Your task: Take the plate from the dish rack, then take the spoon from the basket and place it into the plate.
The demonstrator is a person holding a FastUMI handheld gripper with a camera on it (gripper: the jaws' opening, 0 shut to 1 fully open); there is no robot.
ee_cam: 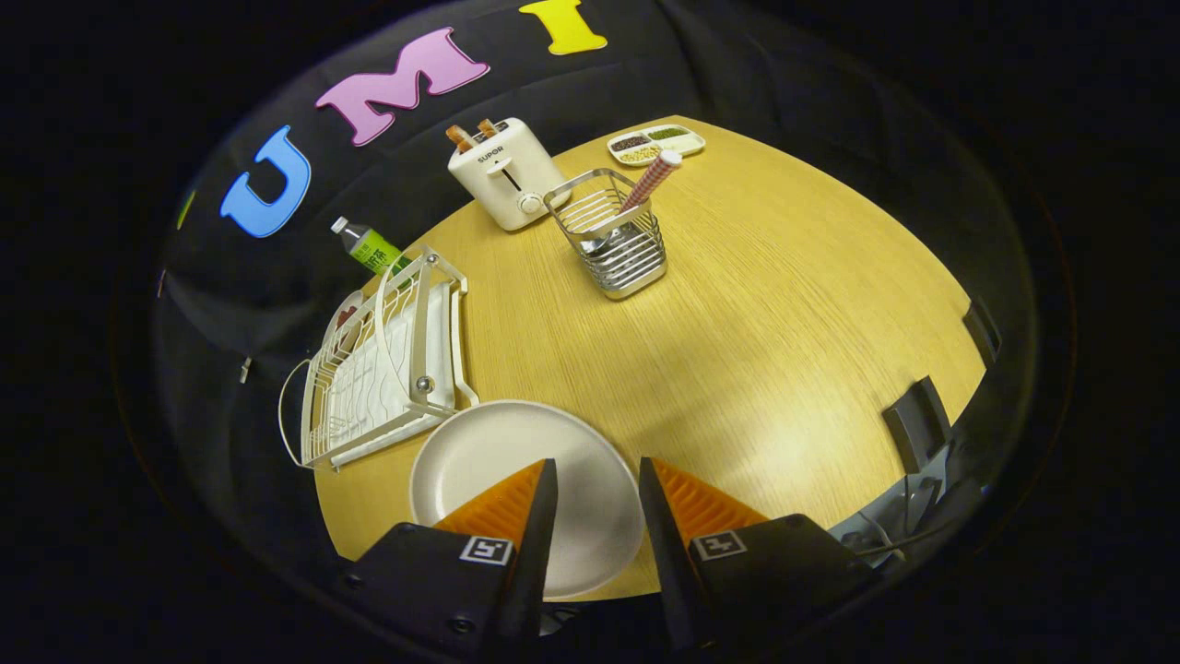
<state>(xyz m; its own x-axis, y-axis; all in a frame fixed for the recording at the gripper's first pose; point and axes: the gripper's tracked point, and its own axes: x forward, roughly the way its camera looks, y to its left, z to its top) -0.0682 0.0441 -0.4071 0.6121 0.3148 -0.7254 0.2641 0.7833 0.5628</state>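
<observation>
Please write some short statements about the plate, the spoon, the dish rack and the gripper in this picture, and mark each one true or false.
1. The white plate lies flat on the wooden table, beside the dish rack. True.
2. The spoon already lies in the plate. False: it stands in the wire basket, its checked handle sticking up.
3. The gripper is shut on the plate. False: its jaws stand open with a gap between them, and they hold nothing.
4. The basket stands next to a white toaster. True.
5. A plate stands in the dish rack. False: I see no plate in it.
</observation>
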